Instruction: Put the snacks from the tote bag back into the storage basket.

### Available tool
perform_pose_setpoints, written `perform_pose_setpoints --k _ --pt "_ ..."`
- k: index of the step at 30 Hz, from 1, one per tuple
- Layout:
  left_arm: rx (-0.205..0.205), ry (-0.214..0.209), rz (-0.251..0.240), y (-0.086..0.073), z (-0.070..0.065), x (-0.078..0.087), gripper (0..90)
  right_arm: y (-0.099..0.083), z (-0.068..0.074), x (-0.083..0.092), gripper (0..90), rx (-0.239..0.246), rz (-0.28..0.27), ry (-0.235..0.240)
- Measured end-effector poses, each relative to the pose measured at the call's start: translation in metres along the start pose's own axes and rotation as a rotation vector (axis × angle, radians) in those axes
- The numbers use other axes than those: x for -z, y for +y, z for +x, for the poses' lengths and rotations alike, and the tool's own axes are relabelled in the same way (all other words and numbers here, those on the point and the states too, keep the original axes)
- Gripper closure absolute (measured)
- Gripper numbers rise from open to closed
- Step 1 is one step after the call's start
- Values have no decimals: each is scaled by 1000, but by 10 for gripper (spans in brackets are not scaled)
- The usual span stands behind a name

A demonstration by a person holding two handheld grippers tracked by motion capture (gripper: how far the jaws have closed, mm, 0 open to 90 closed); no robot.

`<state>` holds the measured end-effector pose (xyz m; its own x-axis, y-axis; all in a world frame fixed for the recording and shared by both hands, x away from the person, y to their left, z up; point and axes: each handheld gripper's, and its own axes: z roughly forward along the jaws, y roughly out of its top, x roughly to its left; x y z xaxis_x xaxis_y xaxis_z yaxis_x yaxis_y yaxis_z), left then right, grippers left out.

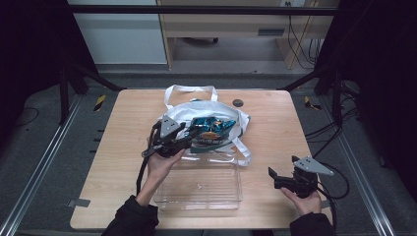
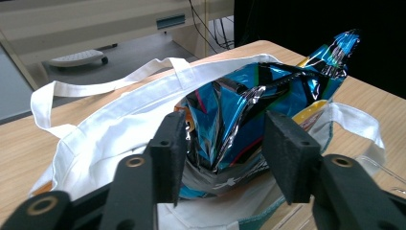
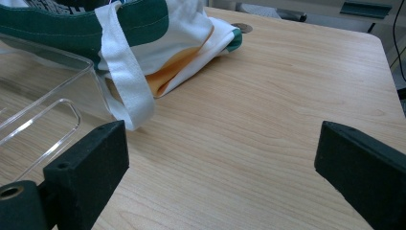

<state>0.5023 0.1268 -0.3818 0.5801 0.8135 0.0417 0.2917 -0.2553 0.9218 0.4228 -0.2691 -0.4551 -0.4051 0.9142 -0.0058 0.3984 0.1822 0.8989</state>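
The crisp packet [image 2: 249,110], shiny blue foil with a yellow patch, sits in the mouth of the white cloth bag [image 1: 231,120], its crumpled top sticking up and out past the bag's rim. The bag lies on its side near the middle of the bench [image 1: 275,123], one white handle [image 1: 189,90] looped flat towards the far edge, another trailing down towards the clear plastic box [image 1: 199,189].

The left tongs [image 2: 222,143] reach into the bag's opening with the packet's lower end between the jaws. In the left gripper view one pad lies against the foil while the other stands just beside it with a thin gap, so the grip is not yet clamped. The person's left hand [image 1: 164,164] holds these tongs over the far rim of the box.

The box stands empty at the near side of the bench, touching the bag's lower edge.

The right tongs [image 3: 220,153] stand well apart from the bag, low over bare wood at the near right corner, jaws spread wide with nothing between them.
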Motion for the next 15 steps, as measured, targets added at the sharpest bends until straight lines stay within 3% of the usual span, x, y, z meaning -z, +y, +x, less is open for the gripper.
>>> perform_pose_setpoints --k 15 --pt "38 -12 24 -1 1 -13 692 0 0 0 48 0 0 3"
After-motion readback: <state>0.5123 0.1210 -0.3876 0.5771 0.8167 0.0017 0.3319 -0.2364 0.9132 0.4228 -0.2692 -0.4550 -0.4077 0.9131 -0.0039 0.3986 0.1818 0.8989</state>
